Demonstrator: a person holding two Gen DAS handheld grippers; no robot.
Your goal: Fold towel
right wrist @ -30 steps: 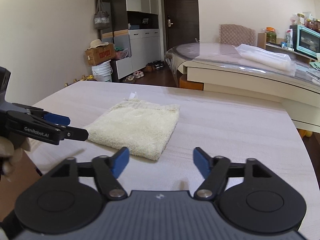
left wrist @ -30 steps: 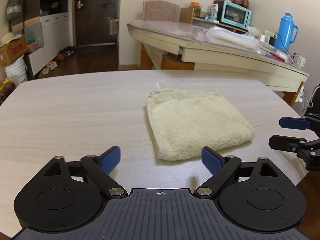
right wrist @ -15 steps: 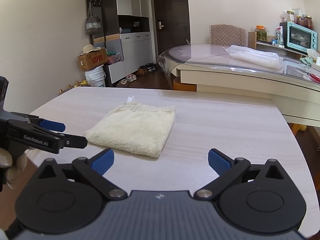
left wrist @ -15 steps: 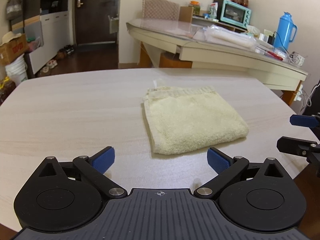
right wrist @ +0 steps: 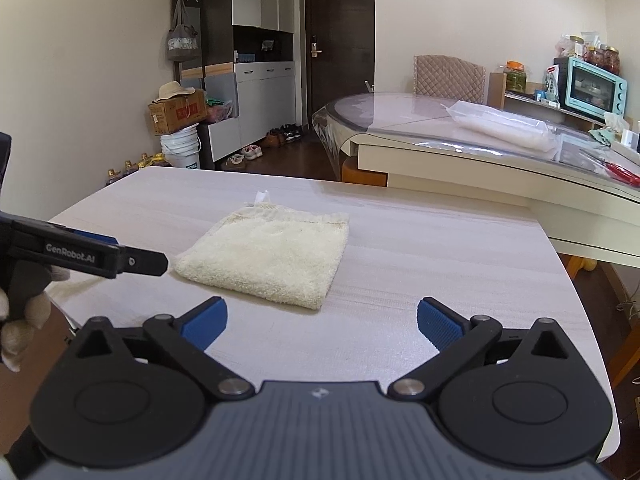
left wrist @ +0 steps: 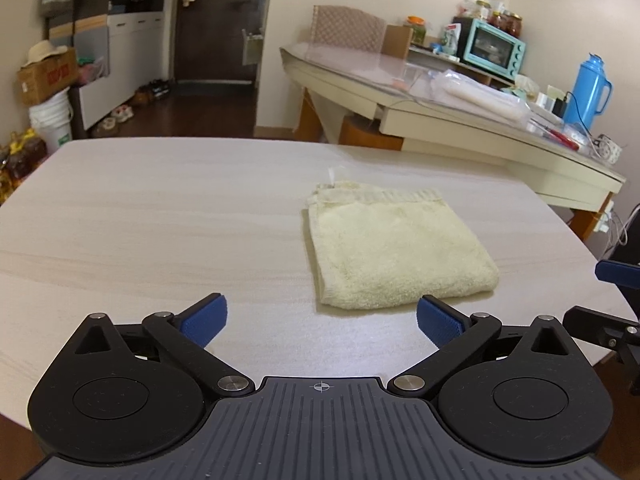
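A pale yellow towel [left wrist: 394, 246] lies folded into a thick rectangle on the light wood-grain table [left wrist: 160, 216], with a small white tag at its far corner. In the left wrist view my left gripper [left wrist: 320, 318] stands open just short of the towel's near edge, nothing between its blue pads. From the right wrist view the same towel [right wrist: 266, 252] sits ahead and left of my right gripper [right wrist: 320, 320], which is open and empty. My left gripper's fingers [right wrist: 120, 258] reach in from the left beside the towel's near corner.
A second, glass-topped table [right wrist: 460, 148] stands behind on the right, carrying a plastic bag, a teal toaster oven [left wrist: 494, 46] and a blue thermos [left wrist: 592, 88]. Past the far left edge are a white bucket [right wrist: 180, 150], a cardboard box and shoes on the floor. A gloved hand [right wrist: 20, 320] holds my left gripper.
Both grippers have pulled back and away from the towel and opened wider. The towel lies as before.
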